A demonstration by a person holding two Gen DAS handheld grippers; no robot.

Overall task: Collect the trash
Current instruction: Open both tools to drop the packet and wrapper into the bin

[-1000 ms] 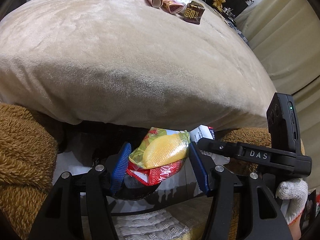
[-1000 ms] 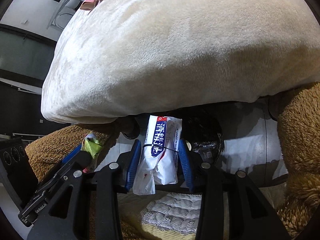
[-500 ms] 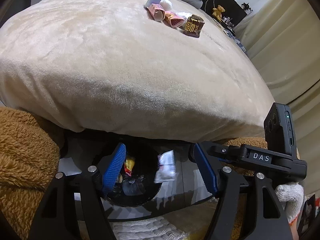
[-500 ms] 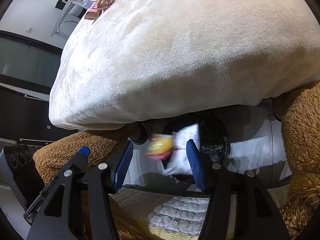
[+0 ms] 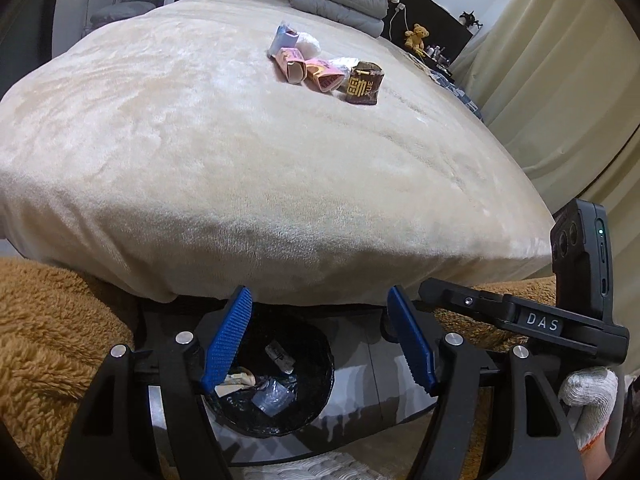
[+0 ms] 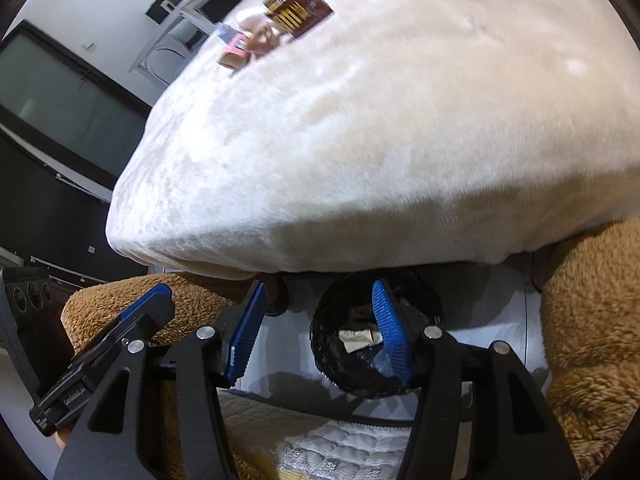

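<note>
A round black bin [image 5: 276, 424] stands on the floor below the bed's near edge, with wrappers [image 5: 272, 396] lying inside it. My left gripper [image 5: 318, 340] hangs above it, open with nothing between its blue pads. My right gripper [image 6: 320, 330] is open and empty too, above the same black bin [image 6: 332, 364], where a crumpled wrapper [image 6: 358, 338] shows. Far back on the cream bed cover [image 5: 240, 140] lie several pieces of trash: a brown packet [image 5: 364, 87], pink wrappers [image 5: 310, 70] and a blue-white one [image 5: 285, 38]. The right wrist view shows the brown packet [image 6: 298, 8] blurred.
Brown fuzzy fabric [image 5: 48, 352] flanks the bin on both sides. Folded grey blankets [image 5: 340, 0] sit at the bed's far end. A white-gloved hand [image 5: 586, 400] holds the right gripper's handle. Curtains [image 5: 560, 80] hang to the right; a white frame [image 6: 188, 12] stands beyond the bed.
Both grippers opened and dropped their wrappers, the yellow-red packet and the white one, into the black bin. Both have since risen, bringing more of the bed top into view.
</note>
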